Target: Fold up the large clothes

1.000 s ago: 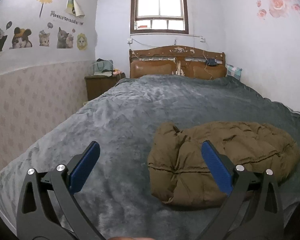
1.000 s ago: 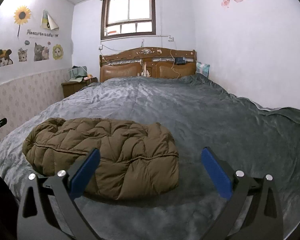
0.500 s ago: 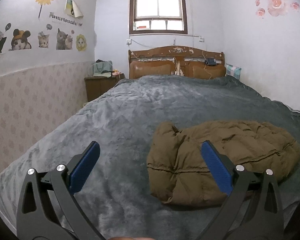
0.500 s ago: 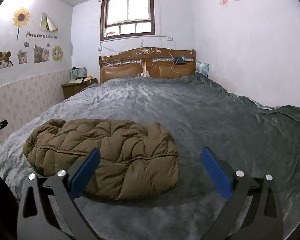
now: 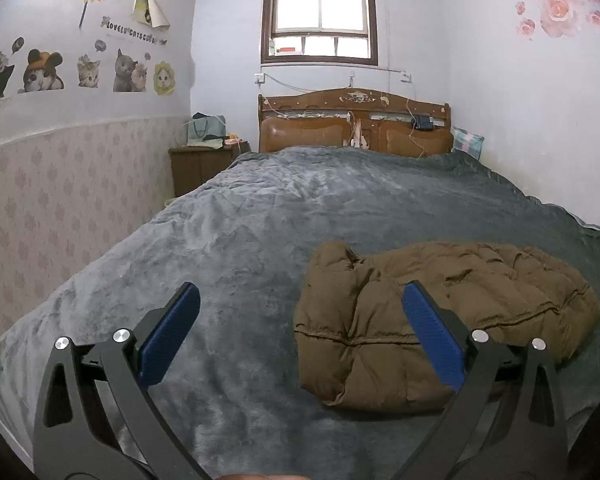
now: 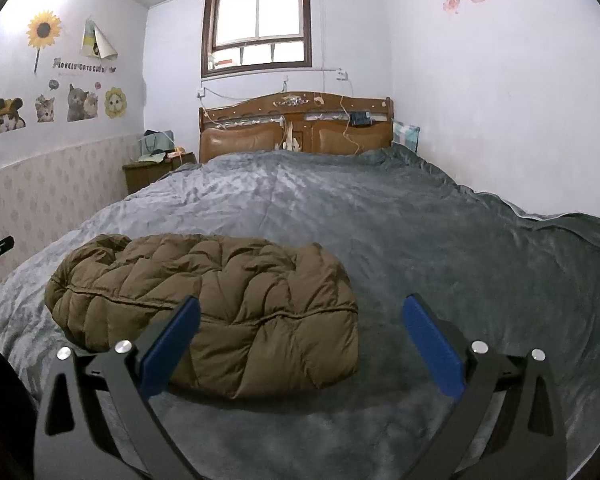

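Both claws barely drifted | left claw [image 5: 300,332] spread, right claw [image 6: 301,334] spread | jacket [image 6: 220,304] folded near bed's [image 6: 419,232] edge

The brown quilted puffer jacket [image 5: 439,320] is matt, puffy stitched cloth. It lies on a grey plush bed blanket [image 5: 300,216], soft and faintly sheened. The carved brown wooden headboard [image 5: 353,124] is glossy, with padded leather-like panels. Each hand-held gripper has matt black plastic arms, ribbed blue pads [image 6: 431,348] and shiny metal screws [image 6: 122,346].

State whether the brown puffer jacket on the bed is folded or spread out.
Folded: the brown puffer jacket lies as a compact doubled bundle, no sleeves spread.
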`<move>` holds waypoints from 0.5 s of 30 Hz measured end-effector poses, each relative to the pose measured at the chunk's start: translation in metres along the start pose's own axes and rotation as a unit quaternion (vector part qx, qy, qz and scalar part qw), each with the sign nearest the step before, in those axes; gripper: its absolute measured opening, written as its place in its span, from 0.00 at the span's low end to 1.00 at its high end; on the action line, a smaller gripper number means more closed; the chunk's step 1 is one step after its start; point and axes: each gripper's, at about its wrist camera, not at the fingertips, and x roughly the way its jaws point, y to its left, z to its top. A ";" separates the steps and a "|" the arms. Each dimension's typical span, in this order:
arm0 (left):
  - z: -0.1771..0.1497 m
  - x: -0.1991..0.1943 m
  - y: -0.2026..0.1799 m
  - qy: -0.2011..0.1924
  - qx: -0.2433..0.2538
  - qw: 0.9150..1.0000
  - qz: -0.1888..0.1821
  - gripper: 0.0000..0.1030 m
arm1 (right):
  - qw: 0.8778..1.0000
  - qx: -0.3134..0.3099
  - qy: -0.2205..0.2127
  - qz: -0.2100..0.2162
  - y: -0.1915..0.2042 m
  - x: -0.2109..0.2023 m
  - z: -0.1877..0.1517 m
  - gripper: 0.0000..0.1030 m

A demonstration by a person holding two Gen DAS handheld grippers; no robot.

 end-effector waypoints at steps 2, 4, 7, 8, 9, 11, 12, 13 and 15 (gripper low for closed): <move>0.000 0.000 0.001 -0.001 -0.002 1.000 -0.001 0.97 | 1.000 0.000 -0.001 -0.001 0.000 0.000 0.000 0.98; 0.001 0.000 0.002 -0.001 -0.005 1.000 -0.001 0.97 | 1.000 0.000 -0.001 0.000 0.000 0.000 0.000 0.98; 0.002 0.003 0.003 0.002 -0.007 1.000 -0.001 0.97 | 1.000 0.002 -0.001 0.000 0.000 0.000 0.000 0.98; 0.002 0.003 0.002 0.002 -0.007 1.000 -0.002 0.97 | 1.000 0.004 -0.001 0.001 0.000 0.000 0.000 0.98; 0.002 0.003 0.001 0.001 -0.006 1.000 -0.001 0.97 | 1.000 0.004 -0.001 0.001 0.000 0.000 0.000 0.98; 0.002 0.004 0.001 0.001 -0.003 1.000 -0.001 0.97 | 1.000 0.007 -0.002 0.002 -0.003 0.001 0.000 0.98; 0.002 0.004 0.000 0.001 -0.002 1.000 -0.001 0.97 | 1.000 0.008 -0.002 0.002 -0.003 0.001 0.000 0.98; 0.002 0.004 0.000 -0.001 0.000 1.000 -0.001 0.97 | 1.000 0.008 -0.003 0.002 -0.002 0.002 0.000 0.98; 0.002 0.003 0.000 -0.005 0.000 1.000 -0.003 0.97 | 1.000 0.008 -0.001 0.002 -0.002 0.002 0.000 0.98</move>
